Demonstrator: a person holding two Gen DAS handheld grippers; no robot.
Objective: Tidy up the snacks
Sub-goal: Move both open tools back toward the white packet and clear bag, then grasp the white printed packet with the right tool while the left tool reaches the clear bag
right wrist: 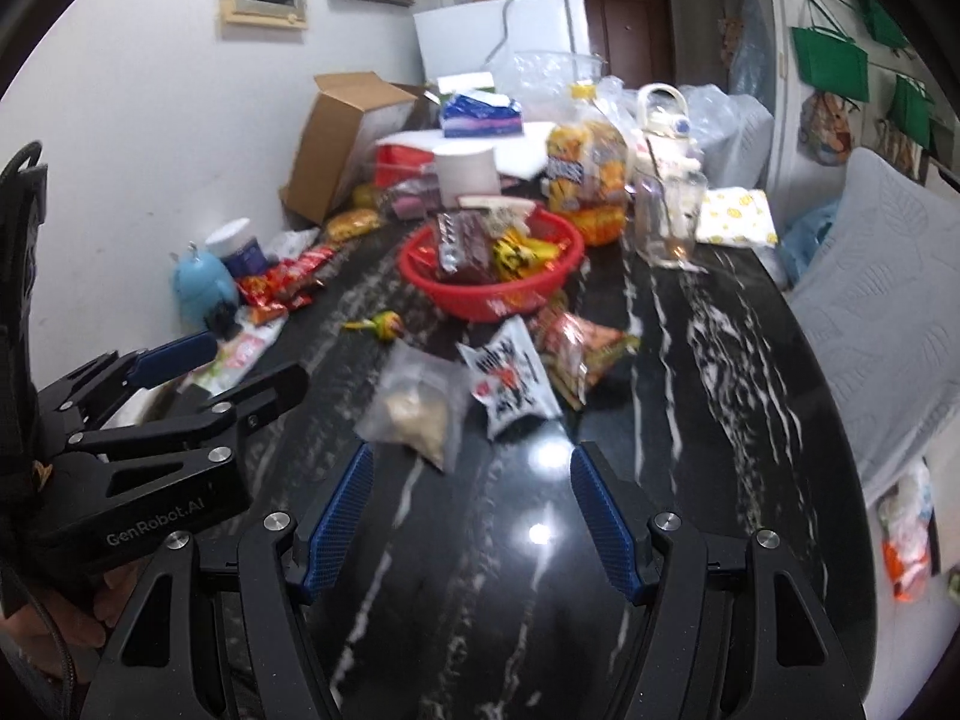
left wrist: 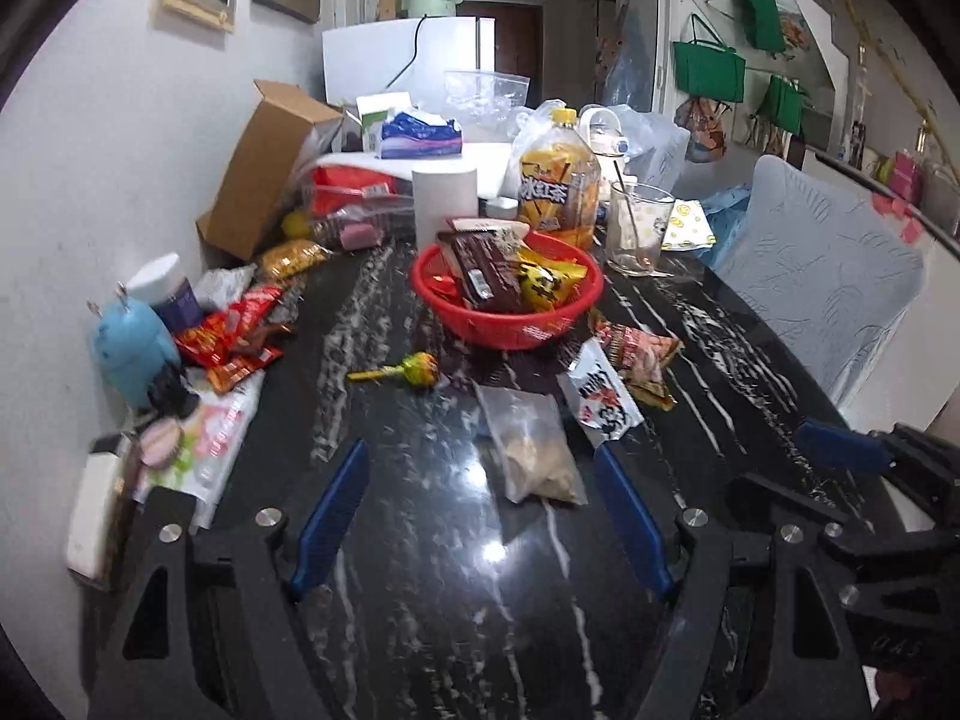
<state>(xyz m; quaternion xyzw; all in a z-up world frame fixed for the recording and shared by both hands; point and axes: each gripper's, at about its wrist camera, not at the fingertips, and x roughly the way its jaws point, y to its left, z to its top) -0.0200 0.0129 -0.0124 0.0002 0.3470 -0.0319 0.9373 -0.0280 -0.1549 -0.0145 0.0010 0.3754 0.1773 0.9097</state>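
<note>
Both the left gripper point(left wrist: 480, 516) and right gripper point(right wrist: 471, 516) hang empty with jaws apart over the bench point(left wrist: 420, 570), so a grab at the slippery clear bag point(left wrist: 534, 450) could skid it, while the red basket point(left wrist: 510, 327) beyond already holds chocolate bars point(left wrist: 480, 270).

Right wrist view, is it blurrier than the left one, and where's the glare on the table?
Right wrist view: yes, the red basket and snack packets smear with motion blur; bright ceiling-light glare on the black marble table. Left wrist view: sharper, basket readable, one glare spot on the table. Both: fisheye bending at the edges.
</note>
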